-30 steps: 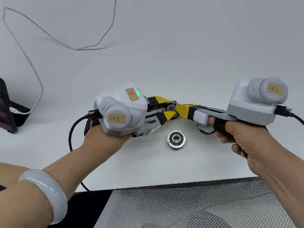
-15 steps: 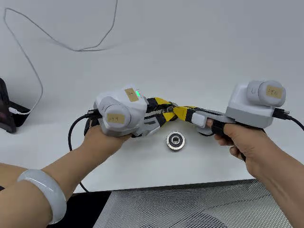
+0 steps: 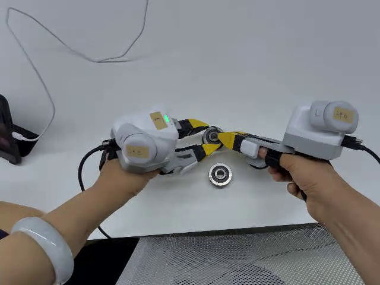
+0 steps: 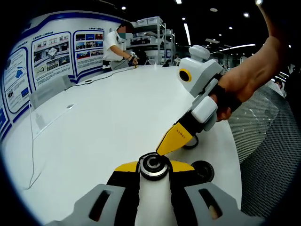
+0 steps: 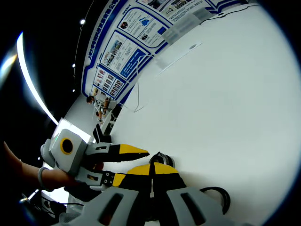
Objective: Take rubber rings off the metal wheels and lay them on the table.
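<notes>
Head view: the left tongs (image 3: 206, 136) clamp 1 metal wheel (image 3: 211, 135) above the table (image 3: 249, 71), apparently to steady it for stripping, and a 2nd wheel (image 3: 220, 174) lies below. Left gripper view: the right tongs (image 4: 161, 150), narrow, touch the held wheel's rim, with 1 loose rubber ring (image 4: 190, 142) on the table beyond. Right gripper view: those jaws sit closed together at the wheel, but I cannot tell whether they pinch its ring.
</notes>
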`<control>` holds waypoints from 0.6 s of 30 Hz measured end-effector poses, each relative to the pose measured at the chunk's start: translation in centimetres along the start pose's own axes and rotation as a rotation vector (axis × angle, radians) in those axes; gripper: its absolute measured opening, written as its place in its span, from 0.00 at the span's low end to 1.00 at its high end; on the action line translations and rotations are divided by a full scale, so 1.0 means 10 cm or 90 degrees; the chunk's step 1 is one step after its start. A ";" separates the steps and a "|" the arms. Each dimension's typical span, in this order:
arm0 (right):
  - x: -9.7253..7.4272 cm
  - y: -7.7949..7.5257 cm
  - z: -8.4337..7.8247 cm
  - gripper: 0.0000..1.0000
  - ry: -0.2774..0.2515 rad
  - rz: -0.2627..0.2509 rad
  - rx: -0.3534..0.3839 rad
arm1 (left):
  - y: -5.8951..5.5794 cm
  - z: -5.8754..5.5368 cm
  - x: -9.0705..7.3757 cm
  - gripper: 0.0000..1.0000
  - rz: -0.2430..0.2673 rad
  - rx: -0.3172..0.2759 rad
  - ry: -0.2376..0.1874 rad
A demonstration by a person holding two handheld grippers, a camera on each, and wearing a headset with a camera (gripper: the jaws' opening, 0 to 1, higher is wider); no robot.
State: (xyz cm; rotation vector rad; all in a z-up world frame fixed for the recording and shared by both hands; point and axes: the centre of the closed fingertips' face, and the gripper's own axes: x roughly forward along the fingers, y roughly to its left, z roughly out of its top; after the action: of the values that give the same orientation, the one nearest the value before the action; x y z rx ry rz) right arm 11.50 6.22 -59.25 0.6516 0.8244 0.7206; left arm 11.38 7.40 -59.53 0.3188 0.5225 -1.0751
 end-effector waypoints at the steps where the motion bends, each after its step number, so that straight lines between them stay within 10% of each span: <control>1: 0.00 0.00 0.00 0.01 -0.001 0.001 0.000 | 0.00 -0.01 -0.01 0.25 0.001 0.000 0.002; 18: 0.01 0.20 0.09 0.01 -0.019 0.039 0.008 | 0.03 -0.15 -0.15 0.27 0.018 -0.018 0.011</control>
State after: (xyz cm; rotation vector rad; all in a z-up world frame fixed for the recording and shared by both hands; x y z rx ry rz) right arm 11.61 7.26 -57.31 0.6994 0.7857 0.7595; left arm 10.73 9.38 -60.00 0.3109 0.5465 -1.0377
